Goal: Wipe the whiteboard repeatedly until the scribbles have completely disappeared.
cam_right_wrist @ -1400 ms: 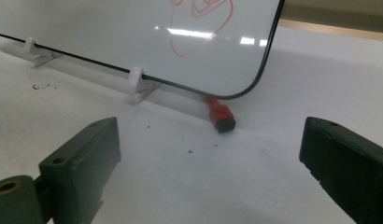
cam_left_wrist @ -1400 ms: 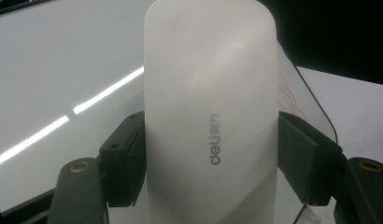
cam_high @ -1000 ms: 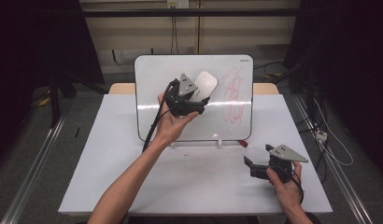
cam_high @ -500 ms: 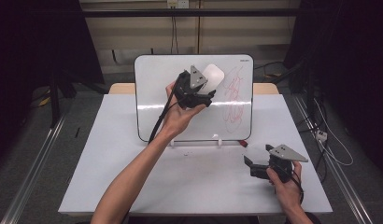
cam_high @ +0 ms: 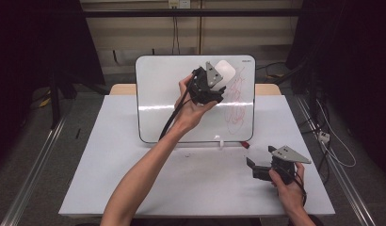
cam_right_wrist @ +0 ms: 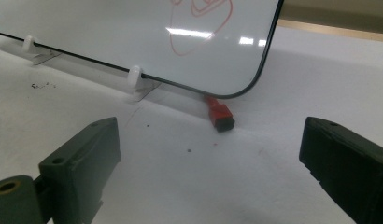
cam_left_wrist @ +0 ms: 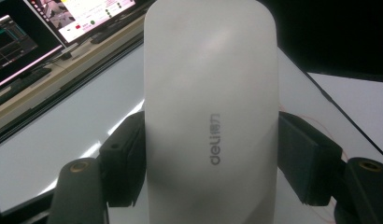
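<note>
Whiteboard | propped on white table | dark, possibly curtained surroundings

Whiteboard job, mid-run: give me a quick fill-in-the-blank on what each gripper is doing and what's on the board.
1. The left gripper is shut on a white ____.
2. The scribble on the whiteboard is ____ in colour.
3. The right gripper has its jaws ____ with nothing between them.
4. A red marker lies at the board's bottom ____.

Missing words: eraser; red; open; corner
</note>
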Action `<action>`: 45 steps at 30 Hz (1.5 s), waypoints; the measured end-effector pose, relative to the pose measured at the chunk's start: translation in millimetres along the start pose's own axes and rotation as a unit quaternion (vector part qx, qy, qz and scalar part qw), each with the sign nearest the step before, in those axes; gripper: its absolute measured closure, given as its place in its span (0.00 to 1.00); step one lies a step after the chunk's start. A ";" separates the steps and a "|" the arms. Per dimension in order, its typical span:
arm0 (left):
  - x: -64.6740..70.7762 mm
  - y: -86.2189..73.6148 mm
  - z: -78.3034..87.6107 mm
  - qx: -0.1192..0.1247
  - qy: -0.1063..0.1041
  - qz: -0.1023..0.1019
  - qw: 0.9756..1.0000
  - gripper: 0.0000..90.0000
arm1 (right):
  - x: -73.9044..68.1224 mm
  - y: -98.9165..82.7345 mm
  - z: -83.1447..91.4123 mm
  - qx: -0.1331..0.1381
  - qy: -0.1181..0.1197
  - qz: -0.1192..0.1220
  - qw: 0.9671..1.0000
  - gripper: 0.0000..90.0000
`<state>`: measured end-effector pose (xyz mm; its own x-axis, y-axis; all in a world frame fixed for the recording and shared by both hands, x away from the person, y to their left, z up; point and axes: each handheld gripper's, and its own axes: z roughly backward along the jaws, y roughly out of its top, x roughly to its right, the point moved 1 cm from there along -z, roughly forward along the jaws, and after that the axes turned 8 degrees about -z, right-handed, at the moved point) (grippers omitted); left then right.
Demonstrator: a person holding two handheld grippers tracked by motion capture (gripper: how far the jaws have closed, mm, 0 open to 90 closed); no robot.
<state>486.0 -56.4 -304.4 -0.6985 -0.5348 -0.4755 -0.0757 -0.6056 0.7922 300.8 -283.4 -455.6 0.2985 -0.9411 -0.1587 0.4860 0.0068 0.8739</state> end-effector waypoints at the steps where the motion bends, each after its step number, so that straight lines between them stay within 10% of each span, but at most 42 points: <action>1: 0.4 1.0 -1.1 -0.006 0.000 -0.004 1.000 0.34 | 0.0 0.0 -0.3 0.000 0.000 0.000 1.000 0.06; 45: 12.6 20.2 -54.6 -0.043 0.059 -0.061 0.995 0.34 | 1.3 -1.1 1.6 0.000 0.002 0.000 1.000 0.06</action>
<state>514.5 -107.5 -315.2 -0.5992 -0.5166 -0.6116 -0.0893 -0.7160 0.6923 299.4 -285.2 -456.1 0.3017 -0.9396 -0.1616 0.4858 0.0057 0.8741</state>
